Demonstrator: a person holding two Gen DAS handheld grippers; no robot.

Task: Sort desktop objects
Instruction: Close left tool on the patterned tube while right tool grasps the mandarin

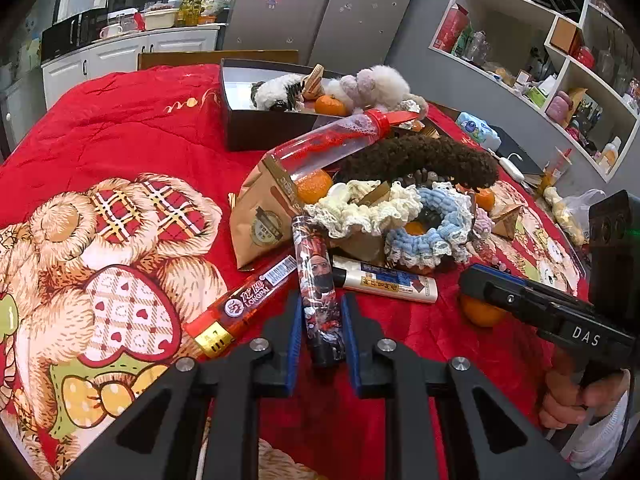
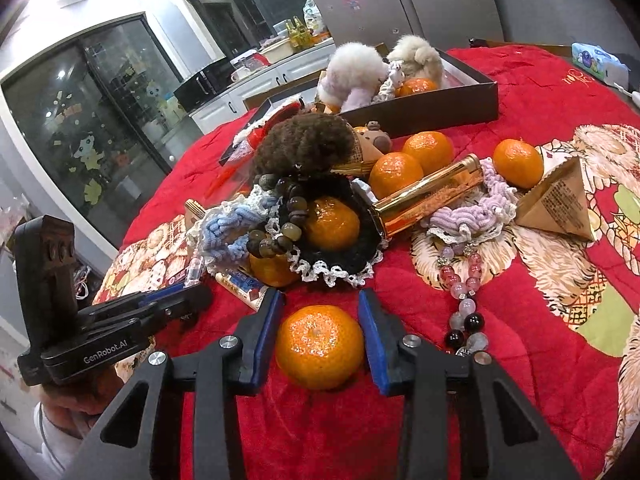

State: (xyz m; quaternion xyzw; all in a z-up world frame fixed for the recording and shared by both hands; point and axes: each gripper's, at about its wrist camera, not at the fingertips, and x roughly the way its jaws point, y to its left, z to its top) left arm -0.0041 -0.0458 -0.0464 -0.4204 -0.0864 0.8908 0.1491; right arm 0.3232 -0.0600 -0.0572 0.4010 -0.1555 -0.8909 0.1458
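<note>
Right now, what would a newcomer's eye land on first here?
The heaped pile mid-table: a brown fuzzy scrunchie atop crocheted ones and tangerines, on the red bear-print blanket. Nearer, the left gripper straddles a printed lighter, and the right gripper brackets a lone tangerine.

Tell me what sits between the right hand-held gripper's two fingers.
In the right wrist view, a mandarin orange lies on the red blanket between the right hand-held gripper fingers, with small gaps either side.
</note>
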